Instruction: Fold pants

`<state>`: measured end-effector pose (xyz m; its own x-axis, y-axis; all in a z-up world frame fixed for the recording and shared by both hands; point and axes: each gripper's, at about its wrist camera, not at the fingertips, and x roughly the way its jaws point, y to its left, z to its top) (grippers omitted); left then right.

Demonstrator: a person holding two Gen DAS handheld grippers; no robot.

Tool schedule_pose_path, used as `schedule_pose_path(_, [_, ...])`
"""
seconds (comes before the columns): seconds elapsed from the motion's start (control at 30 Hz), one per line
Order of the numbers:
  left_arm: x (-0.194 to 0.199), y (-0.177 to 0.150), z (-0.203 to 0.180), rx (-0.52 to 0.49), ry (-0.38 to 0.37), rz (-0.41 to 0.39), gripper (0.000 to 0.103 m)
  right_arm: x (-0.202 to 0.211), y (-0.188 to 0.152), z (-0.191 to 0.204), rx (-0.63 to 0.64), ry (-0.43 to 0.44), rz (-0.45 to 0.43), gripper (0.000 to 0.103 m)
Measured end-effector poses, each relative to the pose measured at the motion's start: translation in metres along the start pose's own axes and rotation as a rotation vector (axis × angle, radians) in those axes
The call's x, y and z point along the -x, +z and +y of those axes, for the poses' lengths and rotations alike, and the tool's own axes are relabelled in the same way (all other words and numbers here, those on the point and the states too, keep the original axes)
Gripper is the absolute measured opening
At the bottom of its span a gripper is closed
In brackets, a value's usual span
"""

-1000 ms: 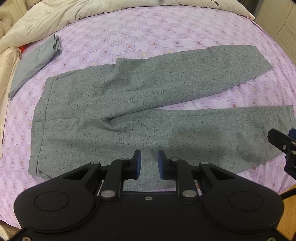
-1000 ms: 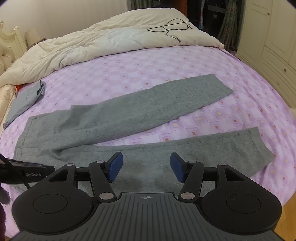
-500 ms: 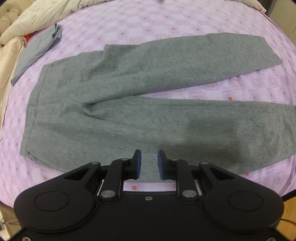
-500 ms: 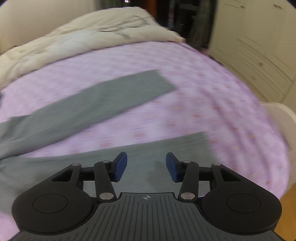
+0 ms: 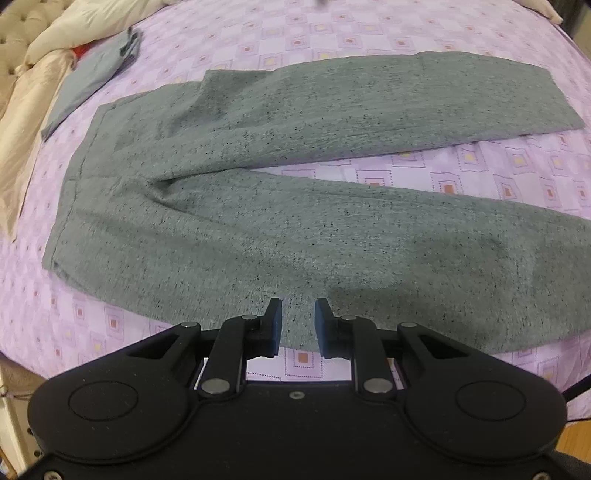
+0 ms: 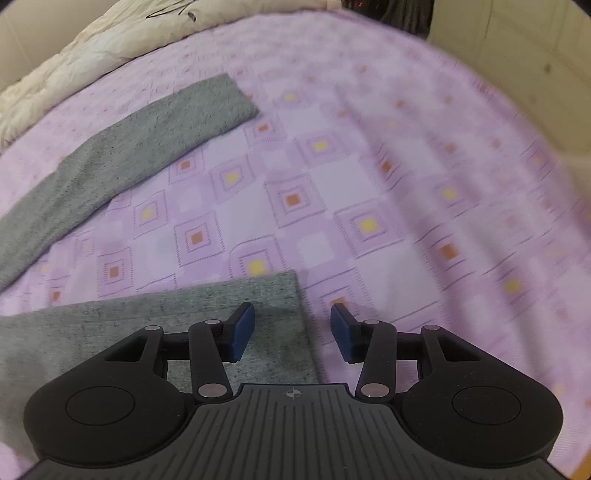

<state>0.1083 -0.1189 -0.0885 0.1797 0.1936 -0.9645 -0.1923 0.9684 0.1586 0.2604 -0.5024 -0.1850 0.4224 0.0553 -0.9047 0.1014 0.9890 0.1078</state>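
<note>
Grey speckled pants (image 5: 258,206) lie flat on the purple bedspread, waistband to the left, both legs running right and spread apart. My left gripper (image 5: 297,306) hovers over the near edge of the near leg, around the thigh, its jaws a small gap apart with nothing between the pads. In the right wrist view my right gripper (image 6: 291,314) stands open above the cuff end of the near leg (image 6: 221,299); the cuff's edge lies between the fingers below them. The far leg (image 6: 147,125) stretches away at upper left.
A folded blue-grey garment (image 5: 92,74) lies at the far left by a cream duvet (image 5: 48,37). The duvet (image 6: 92,40) carries a black cable (image 6: 173,9). Purple bedspread (image 6: 406,184) extends right toward cream cabinet doors (image 6: 517,44). The bed's edge is just below both grippers.
My right gripper swept right along the near leg to its cuff, dropped lower, and its jaws narrowed a little. My left gripper moved closer to the near leg's edge.
</note>
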Motion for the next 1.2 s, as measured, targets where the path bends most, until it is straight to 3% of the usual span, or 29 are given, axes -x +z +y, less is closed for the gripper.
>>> schedule_pose_path(0.03, [-0.001,0.001,-0.002,0.004,0.005,0.003,0.029,-0.001,0.001,0.001,-0.001,0.008,0.011,0.045])
schedule_pose_path(0.07, [-0.001,0.001,-0.004,0.007,0.009,0.006,0.029,-0.001,0.001,0.003,0.001,0.022,0.022,0.039])
schedule_pose_path(0.1, [-0.002,0.002,-0.005,0.009,0.01,0.009,0.029,0.002,0.002,0.006,0.002,0.057,0.03,0.017])
schedule_pose_path(0.13, [-0.002,0.003,-0.007,0.011,0.011,0.009,0.029,0.006,0.003,0.009,0.001,0.088,0.032,0.003])
schedule_pose_path(0.17, [-0.002,0.003,-0.008,0.014,0.011,0.008,0.029,0.012,0.005,0.013,-0.003,0.12,0.027,0.002])
schedule_pose_path(0.2, [-0.001,0.004,-0.009,0.017,0.011,0.006,0.029,0.018,0.01,0.017,-0.005,0.1,0.005,0.002])
schedule_pose_path(0.3, [-0.001,0.004,-0.012,0.028,0.024,-0.001,0.029,0.023,0.039,0.01,-0.064,-0.039,-0.082,0.0])
schedule_pose_path(0.4, [-0.004,0.002,-0.016,0.016,0.026,0.002,0.029,0.0,0.068,-0.011,-0.109,-0.2,-0.086,0.0])
schedule_pose_path(0.47, [-0.005,0.0,-0.018,0.007,0.028,0.009,0.029,-0.01,0.076,-0.022,-0.101,-0.231,-0.056,0.0])
schedule_pose_path(0.63, [-0.007,-0.003,-0.015,0.019,0.025,0.017,0.03,0.032,0.052,-0.032,-0.107,-0.025,-0.081,0.001])
schedule_pose_path(0.8, [-0.006,0.001,-0.016,0.023,0.017,0.006,0.03,0.064,-0.016,-0.036,-0.232,0.108,-0.02,0.026])
schedule_pose_path(0.93, [-0.003,0.001,-0.018,0.007,0.013,-0.007,0.03,0.068,-0.046,-0.028,-0.307,0.164,-0.021,0.036])
schedule_pose_path(1.07, [0.0,-0.002,-0.017,-0.002,0.015,-0.014,0.03,0.045,-0.046,-0.021,-0.387,0.193,-0.003,0.042])
schedule_pose_path(1.17, [0.001,-0.005,-0.014,0.005,0.02,-0.016,0.03,0.025,-0.038,-0.014,-0.442,0.172,0.024,0.042])
schedule_pose_path(1.2, [0.001,-0.006,-0.012,0.01,0.019,-0.013,0.03,0.022,-0.037,-0.01,-0.456,0.153,0.052,0.031])
